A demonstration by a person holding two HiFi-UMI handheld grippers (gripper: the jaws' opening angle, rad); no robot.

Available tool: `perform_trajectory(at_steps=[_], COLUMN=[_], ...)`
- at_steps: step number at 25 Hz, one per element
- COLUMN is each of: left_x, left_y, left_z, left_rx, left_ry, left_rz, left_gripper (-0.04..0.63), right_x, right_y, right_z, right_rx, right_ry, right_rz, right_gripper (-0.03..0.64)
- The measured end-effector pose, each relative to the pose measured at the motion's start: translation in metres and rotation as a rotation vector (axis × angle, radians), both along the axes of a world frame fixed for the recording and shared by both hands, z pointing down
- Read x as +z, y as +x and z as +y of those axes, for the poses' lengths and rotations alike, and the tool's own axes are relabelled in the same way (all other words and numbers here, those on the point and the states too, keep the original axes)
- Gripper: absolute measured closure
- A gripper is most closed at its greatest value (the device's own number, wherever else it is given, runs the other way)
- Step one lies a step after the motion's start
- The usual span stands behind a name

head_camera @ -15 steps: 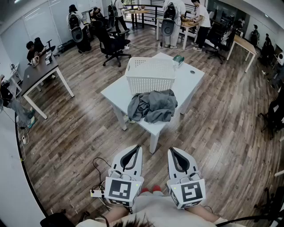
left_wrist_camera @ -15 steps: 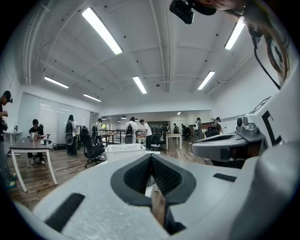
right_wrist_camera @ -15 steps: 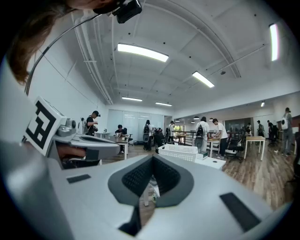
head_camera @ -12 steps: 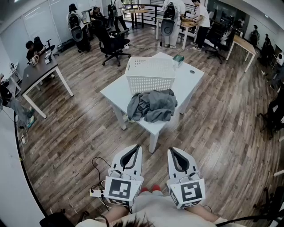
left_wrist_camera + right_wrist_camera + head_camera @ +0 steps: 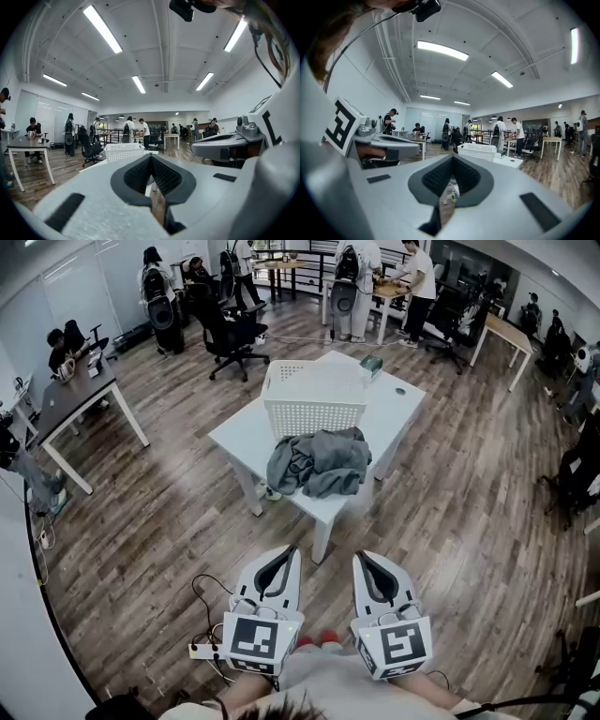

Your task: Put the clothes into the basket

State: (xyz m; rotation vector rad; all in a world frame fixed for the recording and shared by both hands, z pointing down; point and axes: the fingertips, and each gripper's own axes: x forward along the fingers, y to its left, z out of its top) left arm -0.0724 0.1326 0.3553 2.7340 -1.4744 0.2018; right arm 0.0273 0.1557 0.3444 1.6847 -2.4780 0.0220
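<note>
A grey heap of clothes (image 5: 319,462) lies on the near corner of a white table (image 5: 397,409), partly hanging over its edge. Just behind it stands a white perforated basket (image 5: 314,399), also seen as the basket (image 5: 123,152) and the basket (image 5: 477,152) in the gripper views. My left gripper (image 5: 279,563) and right gripper (image 5: 369,567) are held close to my body, well short of the table, side by side. Both are shut with nothing between the jaws.
A small green box (image 5: 372,363) sits on the table's far corner. A black office chair (image 5: 228,332) stands beyond, a desk (image 5: 80,395) with seated people at the left, more tables and standing people at the back. A power strip with cables (image 5: 202,649) lies by my feet on the wood floor.
The view has drifted slightly toward the table; the table and basket sit a little higher in the frame. Both grippers keep their place and stay shut.
</note>
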Motion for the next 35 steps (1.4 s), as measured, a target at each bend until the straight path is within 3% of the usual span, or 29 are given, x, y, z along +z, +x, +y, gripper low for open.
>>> perform_trajectory(at_steps=[4,20,27,32,35], left_x=[0.001,0.010,0.014,0.019,0.030], left_y=[-0.002,-0.006,0.000,0.007,0.015], left_z=[0.001,-0.023,-0.067,-0.125,-0.164], left_rx=[0.013,0.016,0.024,0.020,0.032], left_ry=[0.007,0.006,0.043,0.044,0.045], left_rz=[0.003,0.008,0.003,0.030,0.002], left_gripper=[0.584,0.583,0.584,0.583,0.583], right_x=[0.002,0.010,0.018,0.032,0.038], right_y=[0.001,0.007,0.012,0.019,0.022], right_z=[0.004,-0.011,-0.059,-0.118,-0.159], right_rx=[0.020,0.057,0.032,-0.002,-0.056], right_ry=[0.002,0.009,0.007,-0.021,-0.019], right_rz=[-0.051,-0.056,-0.054,-0.044,-0.013], right_gripper=[0.603,0.603,0.603,0.603,0.601])
